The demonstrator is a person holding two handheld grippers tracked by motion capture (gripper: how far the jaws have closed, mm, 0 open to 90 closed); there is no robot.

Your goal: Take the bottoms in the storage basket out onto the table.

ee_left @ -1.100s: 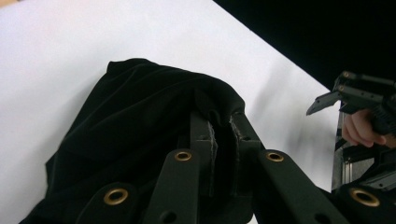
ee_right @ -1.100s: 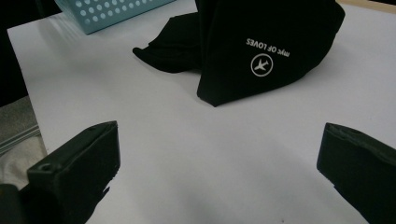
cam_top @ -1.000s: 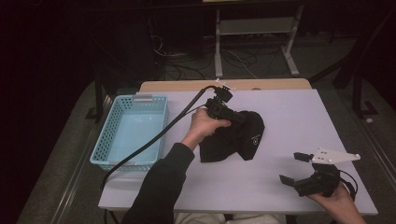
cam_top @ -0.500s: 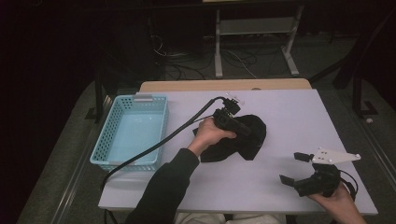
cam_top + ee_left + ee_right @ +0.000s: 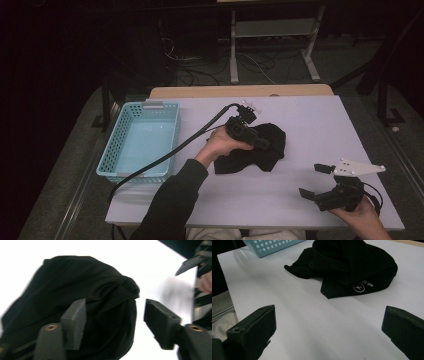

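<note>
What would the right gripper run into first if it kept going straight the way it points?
Probably the crumpled black cloth garment: it lies ahead of the open right gripper, with bare white tabletop between. Depth is hard to judge.

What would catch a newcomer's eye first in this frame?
The crumpled black garment at the middle of the white table, with the left gripper over it; its jaws have just been opening and stand apart around a fold without pinching it. Next, the empty light blue basket at the table's left edge, and the right gripper open near the front right corner.
</note>
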